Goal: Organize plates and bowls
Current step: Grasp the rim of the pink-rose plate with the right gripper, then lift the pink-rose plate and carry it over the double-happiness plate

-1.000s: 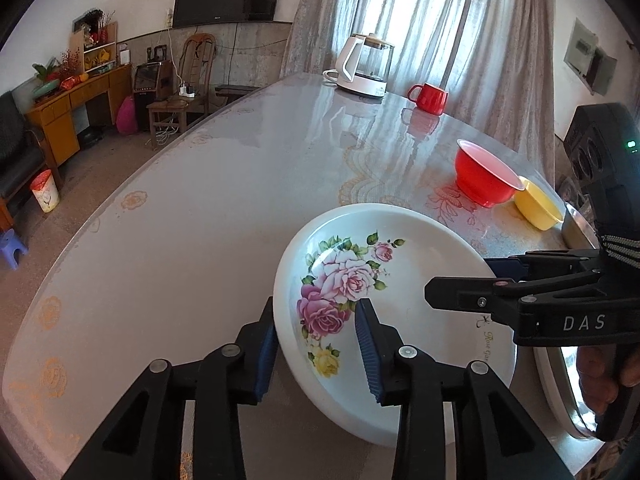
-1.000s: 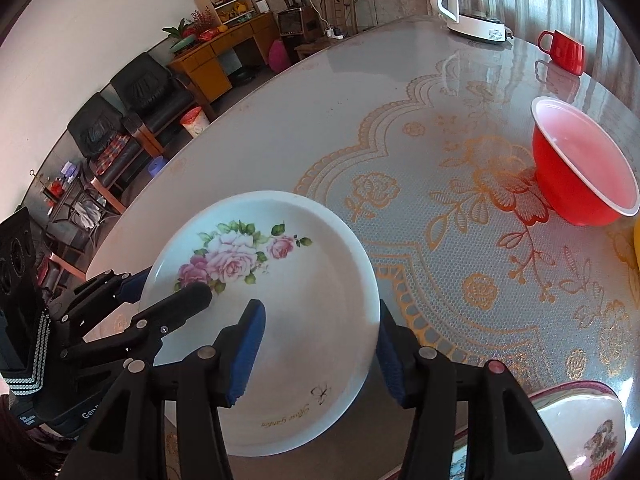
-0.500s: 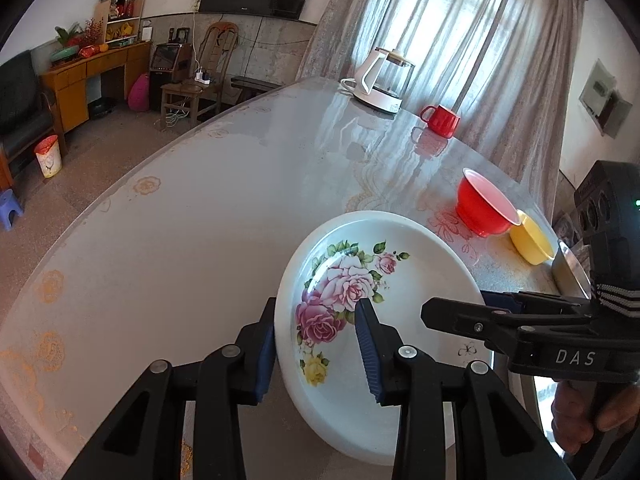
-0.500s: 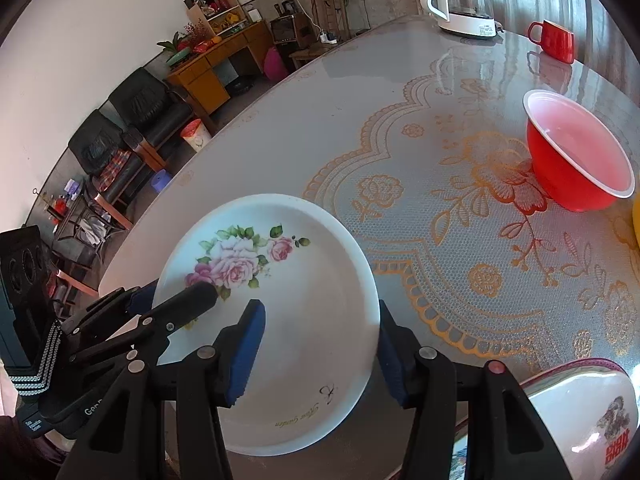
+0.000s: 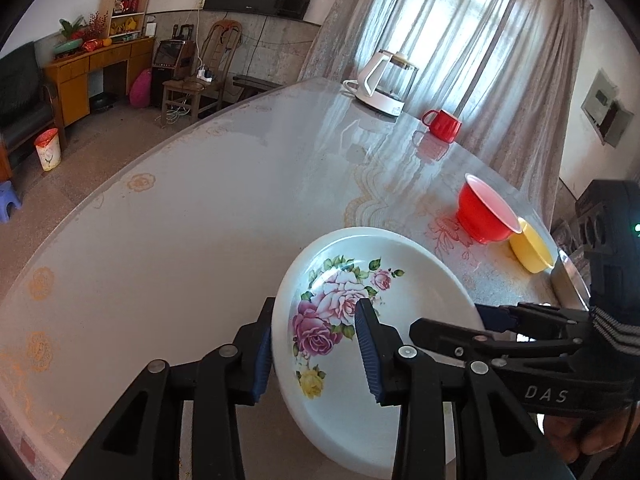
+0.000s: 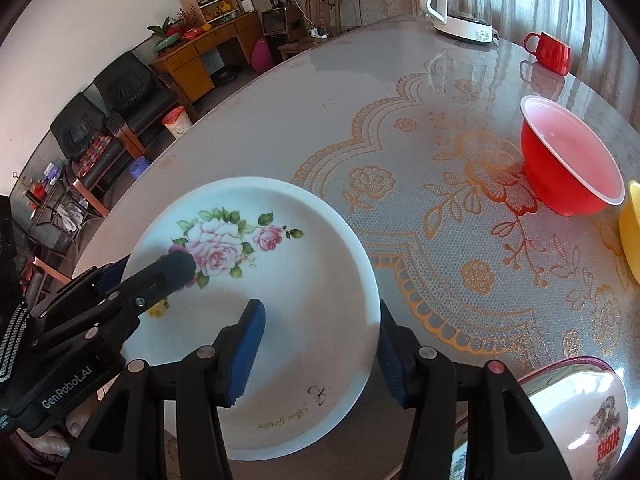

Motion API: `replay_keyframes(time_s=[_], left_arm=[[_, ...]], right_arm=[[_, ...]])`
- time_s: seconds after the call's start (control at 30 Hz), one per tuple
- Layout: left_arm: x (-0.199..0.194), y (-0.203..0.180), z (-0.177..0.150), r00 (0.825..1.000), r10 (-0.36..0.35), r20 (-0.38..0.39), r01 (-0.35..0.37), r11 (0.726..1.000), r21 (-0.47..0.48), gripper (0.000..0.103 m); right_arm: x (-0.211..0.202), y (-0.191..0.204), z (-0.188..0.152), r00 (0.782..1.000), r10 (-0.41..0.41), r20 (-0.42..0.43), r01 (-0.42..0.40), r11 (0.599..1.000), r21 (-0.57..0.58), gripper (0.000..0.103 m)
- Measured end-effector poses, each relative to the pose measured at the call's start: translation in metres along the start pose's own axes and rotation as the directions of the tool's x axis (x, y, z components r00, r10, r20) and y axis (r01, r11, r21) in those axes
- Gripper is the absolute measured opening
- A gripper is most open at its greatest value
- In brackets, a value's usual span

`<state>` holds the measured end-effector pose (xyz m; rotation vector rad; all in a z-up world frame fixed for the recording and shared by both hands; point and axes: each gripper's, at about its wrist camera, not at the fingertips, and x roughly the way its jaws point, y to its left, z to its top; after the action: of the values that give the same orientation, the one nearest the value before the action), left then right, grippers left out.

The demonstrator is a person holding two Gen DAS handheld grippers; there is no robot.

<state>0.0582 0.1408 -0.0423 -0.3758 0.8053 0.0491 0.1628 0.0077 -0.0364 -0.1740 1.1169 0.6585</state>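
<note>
Both tongs are on one white round plate w/ pink rose print (image 5: 384, 320), held up off the glossy table w/ gold lace pattern (image 6: 400, 160). Left gripper (image 5: 316, 344): blue pads straddle the plate's left rim, one pad outside, one on the inner face by the roses; jaws narrowed onto the rim, gripping it. Right gripper (image 6: 320, 344): jaws part open, one pad over the plate's inner face, the other outside the right rim; whether the pads actually press the rim, can't tell. In the left wrist view the right gripper reaches in from the right over the plate's far edge.

Ahead-right of the right gripper: red plastic bowl w/ pale inside (image 6: 568, 168), upright on the table, w/ yellow bowl (image 5: 532, 248) just beside it. Near the right gripper's right finger: white bowl w/ red print (image 6: 580, 412). Far ahead: white electric kettle w/ glass body (image 6: 460, 4) and red mug (image 6: 552, 52), well apart from the tongs.
</note>
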Motion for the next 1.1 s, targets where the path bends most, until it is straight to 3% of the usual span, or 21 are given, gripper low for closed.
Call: replay_keyframes(time_s=[0.27, 0.37, 0.53, 0.97, 1.1], left_arm=[[-0.015, -0.005, -0.025, 0.999, -0.013, 0.029, 0.01, 0.996, 0.086, 0.04], [-0.018, -0.004, -0.029, 0.999, -0.012, 0.048, 0.01, 0.999, 0.039, 0.04], [-0.017, 0.008, -0.018, 0.997, -0.073, 0.036, 0.076, 0.994, -0.077, 0.036], [-0.034, -0.01, 0.006, 0.989, -0.101, 0.109, 0.108, 0.992, -0.06, 0.036], [-0.037, -0.013, 0.009, 0.987, -0.112, 0.118, 0.12, 0.991, -0.063, 0.036]], right_arm=[[0.001, 0.004, 0.001, 1.0, -0.021, -0.016, 0.02, 0.999, -0.035, 0.055], [0.001, 0.004, 0.001, 1.0, -0.019, -0.008, 0.019, 1.0, -0.02, 0.054], [-0.006, -0.002, -0.003, 1.0, -0.006, 0.009, 0.006, 1.0, 0.003, 0.047], [-0.025, -0.016, -0.007, 0.991, 0.062, 0.117, -0.076, 0.99, 0.12, 0.046], [-0.034, -0.019, -0.015, 0.987, 0.047, 0.153, -0.068, 0.988, 0.135, 0.038]])
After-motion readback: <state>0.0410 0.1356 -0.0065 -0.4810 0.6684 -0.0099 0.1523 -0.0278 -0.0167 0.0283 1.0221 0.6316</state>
